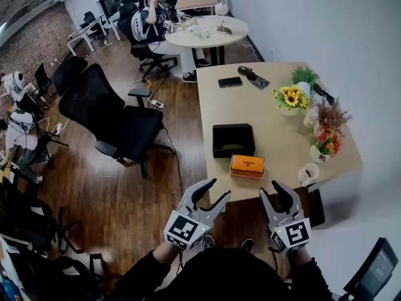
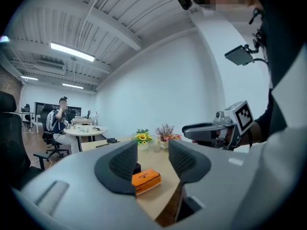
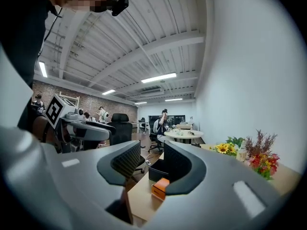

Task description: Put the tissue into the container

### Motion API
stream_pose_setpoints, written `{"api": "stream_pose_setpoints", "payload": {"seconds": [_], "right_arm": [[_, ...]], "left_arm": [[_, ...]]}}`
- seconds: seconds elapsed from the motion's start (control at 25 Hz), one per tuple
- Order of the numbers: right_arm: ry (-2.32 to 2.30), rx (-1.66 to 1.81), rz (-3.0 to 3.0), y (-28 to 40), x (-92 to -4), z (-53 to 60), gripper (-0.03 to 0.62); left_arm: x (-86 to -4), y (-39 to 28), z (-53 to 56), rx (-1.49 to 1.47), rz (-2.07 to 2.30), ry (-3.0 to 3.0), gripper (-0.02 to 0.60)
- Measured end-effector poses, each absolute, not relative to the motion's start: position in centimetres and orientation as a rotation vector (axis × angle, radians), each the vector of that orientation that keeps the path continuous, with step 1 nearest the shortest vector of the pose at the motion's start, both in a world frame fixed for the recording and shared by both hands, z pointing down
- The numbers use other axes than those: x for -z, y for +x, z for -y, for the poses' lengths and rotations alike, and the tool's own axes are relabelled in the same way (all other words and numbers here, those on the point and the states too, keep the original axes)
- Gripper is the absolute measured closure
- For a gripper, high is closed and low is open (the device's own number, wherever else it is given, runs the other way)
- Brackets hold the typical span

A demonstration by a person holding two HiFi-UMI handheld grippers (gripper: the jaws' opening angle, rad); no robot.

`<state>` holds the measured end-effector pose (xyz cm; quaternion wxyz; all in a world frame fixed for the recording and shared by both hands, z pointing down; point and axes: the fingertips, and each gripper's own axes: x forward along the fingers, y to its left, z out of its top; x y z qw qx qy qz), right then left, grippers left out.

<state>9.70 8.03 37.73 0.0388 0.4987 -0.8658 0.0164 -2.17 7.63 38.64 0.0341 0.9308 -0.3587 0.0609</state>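
An orange tissue pack (image 1: pixel 247 165) lies near the front edge of the light wooden table (image 1: pixel 276 124). Just behind it stands the black open container (image 1: pixel 233 140). My left gripper (image 1: pixel 218 189) hovers in front of the table edge, short of the pack, open and empty. My right gripper (image 1: pixel 270 189) hangs beside it to the right, also open and empty. In the left gripper view the pack (image 2: pixel 146 178) shows between the jaws, farther off, and the right gripper (image 2: pixel 206 132) shows at the right. In the right gripper view the pack (image 3: pixel 160 188) and container (image 3: pixel 156 171) lie ahead.
Sunflowers (image 1: pixel 291 99), a dried-flower pot (image 1: pixel 326 137) and a white mug (image 1: pixel 308 174) stand along the table's right side. A phone (image 1: pixel 230 81) lies at the far end. A black office chair (image 1: pixel 109 121) stands left of the table, and a person (image 1: pixel 150 24) sits at a round table.
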Motion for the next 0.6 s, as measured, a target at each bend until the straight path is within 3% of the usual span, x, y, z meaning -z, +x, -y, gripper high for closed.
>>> {"api": "stream_pose_setpoints", "payload": {"seconds": [0.16, 0.24, 0.36, 0.44, 0.6], "right_arm": [[1.529, -0.072, 2.648, 9.3, -38.1, -8.0, 0.425], [1.527, -0.089, 2.649, 9.0, -38.3, -8.0, 0.402], [1.508, -0.120, 2.646, 8.3, -38.9, -7.7, 0.304], [1.486, -0.132, 2.635, 7.6, -39.3, -7.4, 0.245], [1.481, -0.127, 2.571, 7.0, -40.7, -6.5, 0.235]], "left_arm": [[-38.9, -2.4, -7.7, -0.212, 1.074, 2.884, 0.394], [-38.7, -2.5, -7.6, -0.203, 1.085, 2.912, 0.351], [-38.9, -3.0, -7.3, -0.223, 1.090, 2.927, 0.282], [-39.4, -3.5, -6.9, -0.224, 1.071, 2.917, 0.270], [-40.7, -4.9, -5.8, -0.226, 1.028, 2.887, 0.272]]}}
